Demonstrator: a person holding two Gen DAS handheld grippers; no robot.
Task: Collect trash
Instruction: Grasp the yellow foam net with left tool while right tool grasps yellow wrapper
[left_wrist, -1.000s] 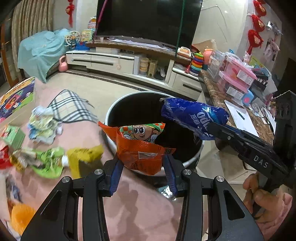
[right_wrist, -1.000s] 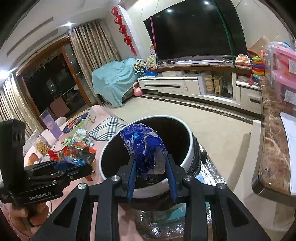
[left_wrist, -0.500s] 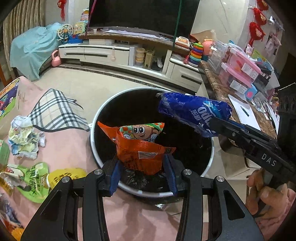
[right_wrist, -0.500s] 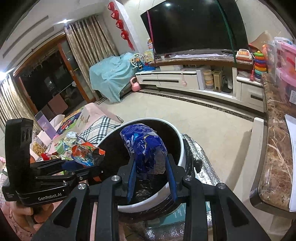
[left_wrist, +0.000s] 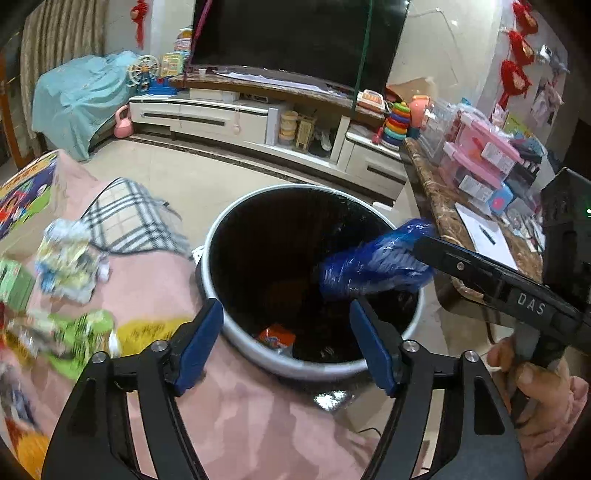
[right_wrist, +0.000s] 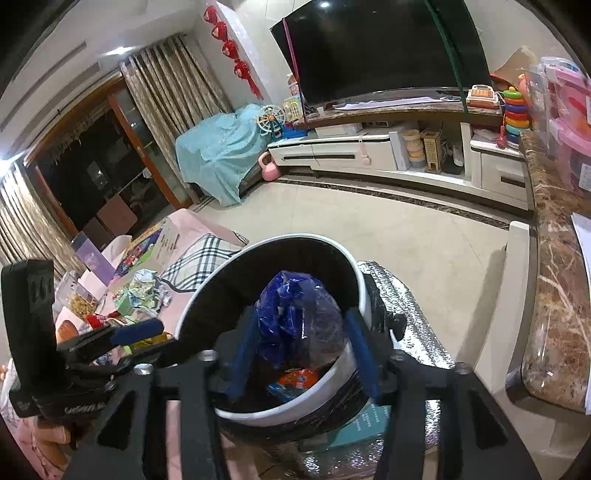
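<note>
A round white-rimmed trash bin (left_wrist: 236, 343) with a black liner stands past the pink-covered table edge; it also shows in the right wrist view (right_wrist: 295, 406). My left gripper (left_wrist: 286, 339) is open and empty over the bin's near rim. The orange snack bag (left_wrist: 276, 336) lies at the bin's bottom, also seen in the right wrist view (right_wrist: 299, 378). My right gripper (right_wrist: 301, 354) is open, and the blue cookie wrapper (right_wrist: 295, 317) sits loose between its spread fingers over the bin, also seen in the left wrist view (left_wrist: 373, 264).
More wrappers lie on the pink cloth at left: a crumpled pale one (left_wrist: 70, 260), a green one (left_wrist: 79, 338), a yellow one (left_wrist: 147, 332). A plaid cloth (left_wrist: 129, 218) lies behind. A marble counter (left_wrist: 443, 206) with boxes runs along the right.
My left gripper opened and the orange snack bag dropped into the bin. My right gripper lowered toward the bin and its jaws spread, loosening the blue wrapper.
</note>
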